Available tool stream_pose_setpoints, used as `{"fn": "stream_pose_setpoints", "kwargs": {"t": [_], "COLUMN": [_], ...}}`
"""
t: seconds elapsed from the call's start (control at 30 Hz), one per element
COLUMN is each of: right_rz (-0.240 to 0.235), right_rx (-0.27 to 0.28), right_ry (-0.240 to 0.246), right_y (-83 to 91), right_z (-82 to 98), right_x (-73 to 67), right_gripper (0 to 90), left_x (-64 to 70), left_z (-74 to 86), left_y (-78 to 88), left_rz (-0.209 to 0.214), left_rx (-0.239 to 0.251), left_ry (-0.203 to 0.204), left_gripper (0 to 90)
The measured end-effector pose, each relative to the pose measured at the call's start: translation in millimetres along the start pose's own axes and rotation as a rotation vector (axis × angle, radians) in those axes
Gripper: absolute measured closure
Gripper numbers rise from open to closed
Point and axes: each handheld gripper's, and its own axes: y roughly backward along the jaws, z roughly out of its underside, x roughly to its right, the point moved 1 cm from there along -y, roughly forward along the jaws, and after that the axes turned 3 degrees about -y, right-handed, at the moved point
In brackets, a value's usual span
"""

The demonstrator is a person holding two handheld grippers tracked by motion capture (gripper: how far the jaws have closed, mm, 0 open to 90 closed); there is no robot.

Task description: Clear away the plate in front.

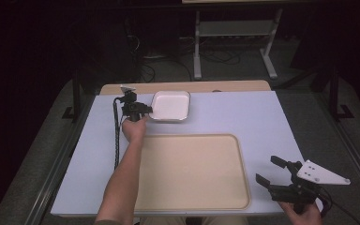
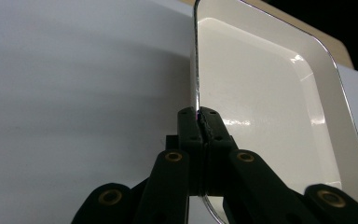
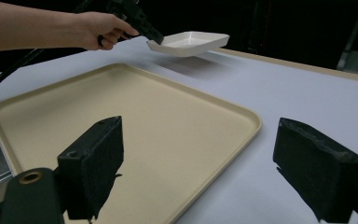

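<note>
Left gripper (image 1: 146, 108) is clamped on the near-left rim of the white dish (image 1: 171, 106); in the left gripper view the jaws are pressed together with the thin rim edge (image 2: 196, 98) pinched between them. A rim grip makes sense here: the dish is shallow and wide, too broad to span, so the lip is the one place two narrow jaws can bite.

The dish is at the far side of the table (image 1: 272, 122), just beyond the far-left corner of the big beige tray (image 1: 192, 173). In the right gripper view the dish (image 3: 191, 42) appears lifted clear of the tabletop, with a shadow beneath it, held roughly level. Level carriage suits a one-sided grip, since any tilt would load the pinch.

Right gripper (image 1: 273, 174) is held off the tray's near-right corner, jaws spread wide and empty. In its own view both pads (image 3: 98, 158) frame the tray (image 3: 121, 121) with nothing between them. It looks parked out of the way, leaving the tray surface free.

Judgement: the dish is probably headed for the tray. Risk: the dish rotating about the single pinch point.
</note>
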Motion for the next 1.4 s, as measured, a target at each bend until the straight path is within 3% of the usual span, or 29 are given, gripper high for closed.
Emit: {"fn": "stream_pose_setpoints", "kwargs": {"t": [0.27, 0.8, 1.0, 1.1, 1.4], "right_rz": [0.003, -0.002, -0.003, -0.004, -0.001], "right_rx": [-0.002, -0.005, -0.010, -0.009, -0.010], "right_ry": [0.001, 0.000, 0.002, 0.004, 0.009], "right_y": [-0.7, -2.1, -2.9, -3.2, -3.5], "right_z": [0.3, 0.1, 0.1, -0.2, -0.6], "right_x": [0.0, 0.4, 0.3, 0.2, -0.7], "right_gripper": [15.1, 15.1, 15.1, 15.1, 15.1], "left_x": [0.9, -1.0, 4.2, 7.7, 11.4], "left_z": [6.4, 45.0, 58.2, 72.0, 96.0], "left_y": [14.1, 44.9, 55.6, 64.5, 84.0], "left_rz": [0.032, 0.125, 0.173, 0.198, 0.195], "left_rx": [0.023, 0.048, 0.039, 0.040, 0.028], "left_ry": [-0.003, 0.014, -0.007, -0.022, -0.048], "left_gripper": [88.3, 88.4, 88.4, 88.4, 88.4]}}
